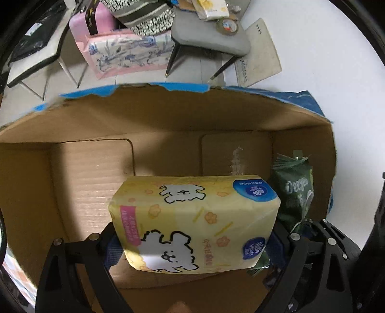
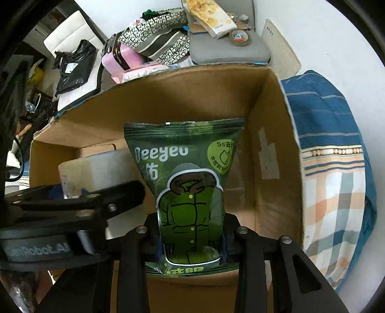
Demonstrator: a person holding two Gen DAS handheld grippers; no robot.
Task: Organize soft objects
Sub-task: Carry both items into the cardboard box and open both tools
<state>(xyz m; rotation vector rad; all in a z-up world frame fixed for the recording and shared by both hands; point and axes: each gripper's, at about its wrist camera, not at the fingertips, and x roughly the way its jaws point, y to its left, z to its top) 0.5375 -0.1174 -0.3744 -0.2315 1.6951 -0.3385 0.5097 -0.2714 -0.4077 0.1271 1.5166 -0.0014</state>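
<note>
My left gripper [image 1: 192, 243] is shut on a yellow tissue pack [image 1: 192, 221] with white puppy drawings, held inside the open cardboard box [image 1: 91, 173]. My right gripper [image 2: 191, 231] is shut on a green Deeyeo pouch [image 2: 187, 183], held upright inside the same box [image 2: 272, 149] near its right wall. The green pouch also shows in the left wrist view [image 1: 296, 192], right of the tissue pack. The tissue pack shows pale in the right wrist view [image 2: 96, 173], behind the left gripper's body [image 2: 72, 204].
A blue patterned quilt [image 2: 336, 168] lies right of the box. Beyond the box stand a grey chair [image 1: 207, 36] with a tape roll [image 1: 228, 25], a pink suitcase [image 1: 96, 21], a floral bag [image 1: 125, 55] and a black-and-white bag [image 1: 144, 16].
</note>
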